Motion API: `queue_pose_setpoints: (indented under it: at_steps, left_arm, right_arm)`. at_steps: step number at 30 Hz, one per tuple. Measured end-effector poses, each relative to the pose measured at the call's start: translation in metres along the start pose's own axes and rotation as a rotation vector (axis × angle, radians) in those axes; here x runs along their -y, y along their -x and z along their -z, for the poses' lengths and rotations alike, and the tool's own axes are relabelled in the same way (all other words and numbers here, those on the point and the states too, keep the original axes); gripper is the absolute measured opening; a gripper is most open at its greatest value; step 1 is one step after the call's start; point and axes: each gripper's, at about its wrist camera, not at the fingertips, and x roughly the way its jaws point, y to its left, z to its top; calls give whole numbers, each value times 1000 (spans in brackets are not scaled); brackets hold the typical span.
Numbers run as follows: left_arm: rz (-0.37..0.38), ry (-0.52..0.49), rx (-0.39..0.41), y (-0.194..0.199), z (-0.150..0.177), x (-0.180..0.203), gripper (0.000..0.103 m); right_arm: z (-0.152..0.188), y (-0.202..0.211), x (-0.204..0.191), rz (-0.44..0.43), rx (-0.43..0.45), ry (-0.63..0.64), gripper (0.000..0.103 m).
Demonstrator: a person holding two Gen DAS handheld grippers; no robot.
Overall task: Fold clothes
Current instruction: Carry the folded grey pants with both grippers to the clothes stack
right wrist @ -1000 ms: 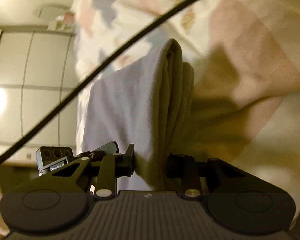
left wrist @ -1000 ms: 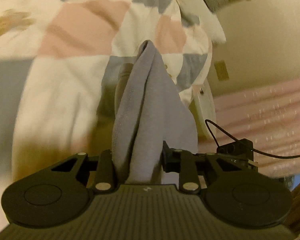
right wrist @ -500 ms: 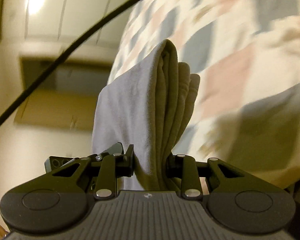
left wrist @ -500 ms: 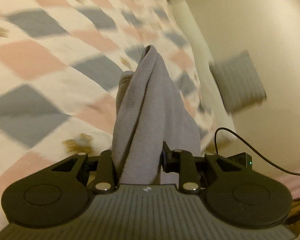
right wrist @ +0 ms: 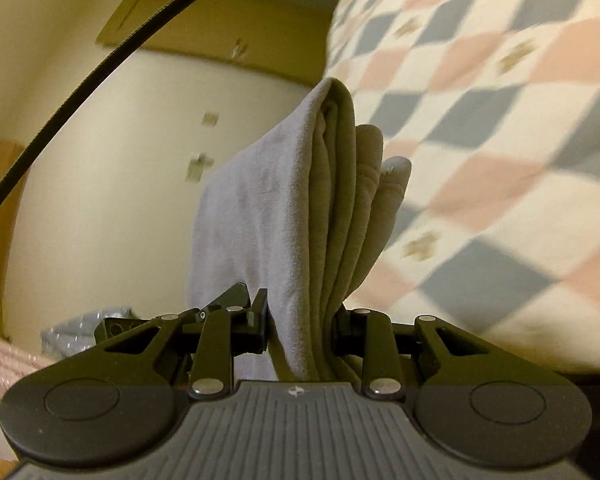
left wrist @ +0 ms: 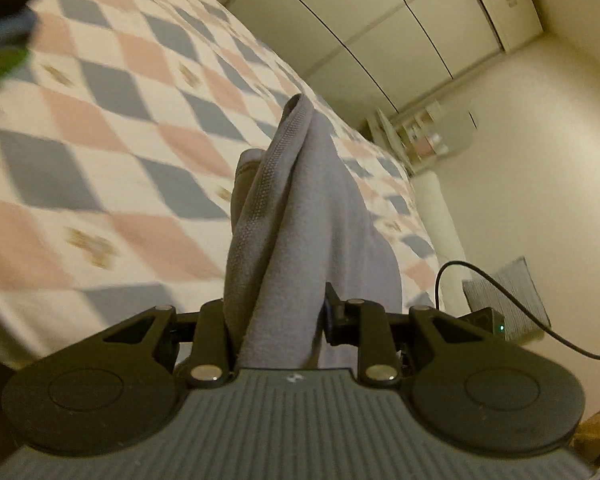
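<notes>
Grey garment (left wrist: pixel 300 216) dead centre of the left-wrist frame, bunched into a standing wad of several layers, ribbed hem edge running up its left side. Same cloth (right wrist: pixel 300 216) centre of the right-wrist frame, stacked folds showing edge-on at centre right. Lifted clear of the bed, hung between two grips.

Left gripper (left wrist: pixel 278 316) closed narrow on the wad, cloth filling the gap. Right gripper (right wrist: pixel 300 320) likewise clamped on a thick layered bundle. Probably held at two ends of one edge so the rest hangs and can be laid flat or doubled over; how far folded overall, not readable from here.

Outward: checked quilt (left wrist: pixel 100 140) across left and upper left, pink, grey and cream diamonds, blurred. Same quilt (right wrist: pixel 500 100) upper right in the right-wrist frame. Wardrobe doors (left wrist: pixel 400 32) top right. Grey cushion (left wrist: pixel 512 292) lower right against the wall. Black cable (left wrist: pixel 500 304) looping at right edge; another cable (right wrist: pixel 80 88) slanting across upper left.

In the way: cables near the cloth, a possible snag. Quilt otherwise free beneath the garment, as far as visible.
</notes>
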Motion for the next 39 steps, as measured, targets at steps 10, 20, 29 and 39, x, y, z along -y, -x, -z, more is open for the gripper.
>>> queue_pose_setpoints:
  at_steps: [10,20,29,39]
  left_arm:
    - [-46,72,69,121,-57,-105,23]
    - [-93,110,244,156,-123,-160,23]
    - [-111,24,227,170,-254,-216,23]
    - [-67,55,8,139,-376,-336,23]
  right_arm:
    - [57,-187,-84,-33,-90,-36,28]
    - [24,-308,-117,-37,-227,42,28]
    - [-25,-417,-164,-70,-218,66,28]
    - [-47,-540,-162,-24,-86,-84,28]
